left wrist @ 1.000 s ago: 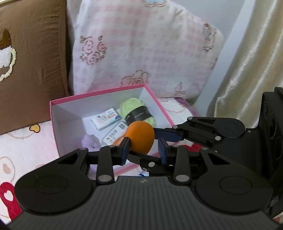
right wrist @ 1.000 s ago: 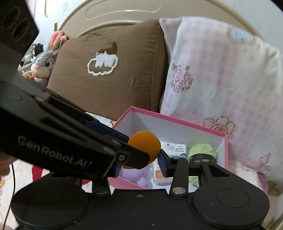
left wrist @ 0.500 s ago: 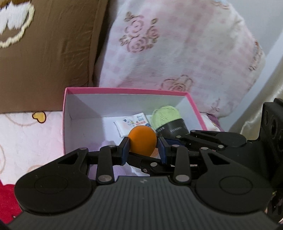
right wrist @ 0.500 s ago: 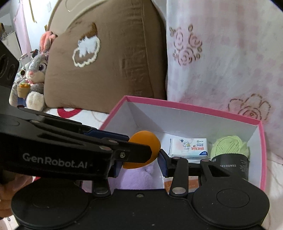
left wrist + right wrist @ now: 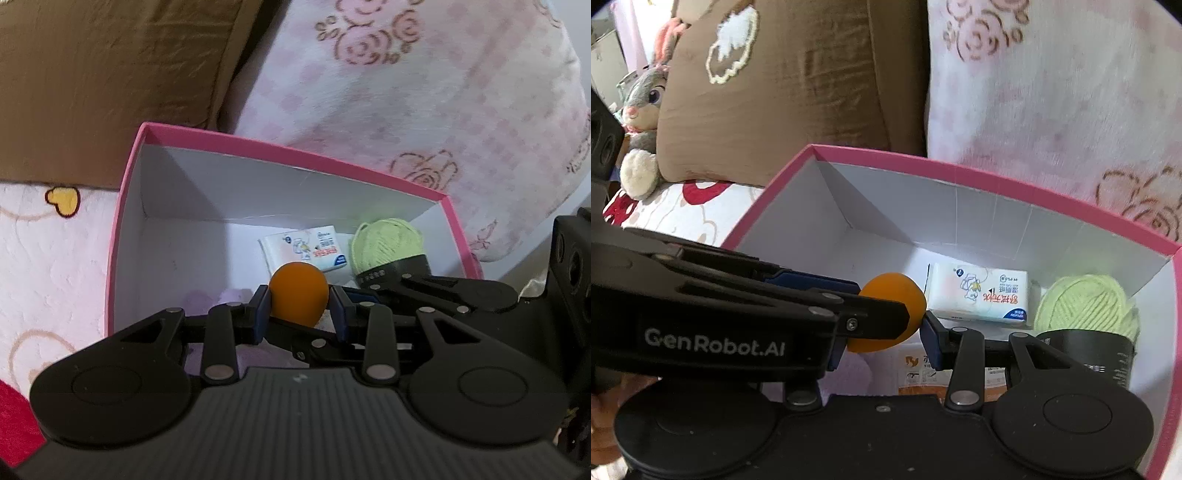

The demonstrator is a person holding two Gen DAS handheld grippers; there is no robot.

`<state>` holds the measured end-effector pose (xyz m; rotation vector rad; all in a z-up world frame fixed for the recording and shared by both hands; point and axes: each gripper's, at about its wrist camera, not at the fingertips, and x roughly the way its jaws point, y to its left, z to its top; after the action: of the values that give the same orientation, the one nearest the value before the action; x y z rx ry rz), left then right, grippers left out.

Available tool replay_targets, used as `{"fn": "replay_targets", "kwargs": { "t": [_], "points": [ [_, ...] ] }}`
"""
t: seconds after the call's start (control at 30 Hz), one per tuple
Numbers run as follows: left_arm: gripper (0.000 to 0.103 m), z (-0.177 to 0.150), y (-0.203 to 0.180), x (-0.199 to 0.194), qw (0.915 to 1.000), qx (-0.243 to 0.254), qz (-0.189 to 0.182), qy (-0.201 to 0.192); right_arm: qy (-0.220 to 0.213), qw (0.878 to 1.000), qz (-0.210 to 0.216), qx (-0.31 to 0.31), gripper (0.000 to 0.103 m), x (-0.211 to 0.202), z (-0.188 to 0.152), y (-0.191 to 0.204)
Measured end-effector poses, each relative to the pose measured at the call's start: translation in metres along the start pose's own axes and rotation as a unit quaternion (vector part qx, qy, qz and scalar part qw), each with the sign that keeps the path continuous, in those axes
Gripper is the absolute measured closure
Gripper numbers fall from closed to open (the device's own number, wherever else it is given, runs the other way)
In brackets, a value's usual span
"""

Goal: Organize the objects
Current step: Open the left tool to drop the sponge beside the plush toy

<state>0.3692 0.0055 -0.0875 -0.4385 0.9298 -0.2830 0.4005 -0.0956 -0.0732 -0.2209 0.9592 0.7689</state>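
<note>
An orange ball [image 5: 299,291] [image 5: 897,295] hangs over the open pink box [image 5: 295,151] [image 5: 960,177]. My left gripper [image 5: 299,310] [image 5: 882,302] is shut on it from both sides. My right gripper [image 5: 882,343] comes in crosswise, and its pads also press on the ball; its left finger is hidden behind the left gripper. Inside the box lie a white tissue pack [image 5: 306,251] [image 5: 979,295], a green yarn ball [image 5: 384,243] [image 5: 1086,302] with a black band, a purple soft thing [image 5: 199,299] and an orange-and-white packet [image 5: 923,373].
The box stands on a patterned bed sheet [image 5: 48,258]. A brown cushion [image 5: 110,74] [image 5: 794,81] and a pink checked pillow [image 5: 406,92] lean right behind it. A grey bunny plush [image 5: 642,110] sits at the far left.
Both grippers have sunk together toward the box with the orange ball held between them. The box now fills more of both views, and the left gripper has rolled.
</note>
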Motion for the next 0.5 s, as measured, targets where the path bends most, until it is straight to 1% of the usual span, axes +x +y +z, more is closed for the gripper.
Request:
{"fn": "replay_targets", "kwargs": {
  "t": [0.1,0.2,0.27,0.43,0.47,0.5],
  "points": [
    [0.07,0.0,0.006,0.004,0.9999,-0.008,0.01,0.001,0.008,1.0,0.003,0.01,0.056,0.009,0.002,0.0],
    [0.07,0.001,0.011,0.009,0.9998,-0.016,0.011,0.008,0.023,1.0,-0.007,0.011,0.056,0.016,0.003,0.002],
    [0.07,0.001,0.009,0.012,0.9998,-0.015,0.009,0.009,0.025,1.0,-0.016,0.009,0.054,0.016,0.003,0.002],
    [0.07,0.002,0.01,0.015,0.9995,-0.031,0.006,0.007,0.024,0.999,-0.037,0.013,0.053,0.01,-0.001,-0.004],
    [0.07,0.002,0.009,0.015,0.9996,-0.028,0.005,0.006,0.021,0.999,-0.041,0.013,0.051,0.007,-0.003,-0.005],
    [0.07,0.002,0.008,0.013,0.9997,-0.025,0.007,0.004,0.017,0.999,-0.043,0.013,0.046,0.004,-0.005,-0.005]
  ]
}}
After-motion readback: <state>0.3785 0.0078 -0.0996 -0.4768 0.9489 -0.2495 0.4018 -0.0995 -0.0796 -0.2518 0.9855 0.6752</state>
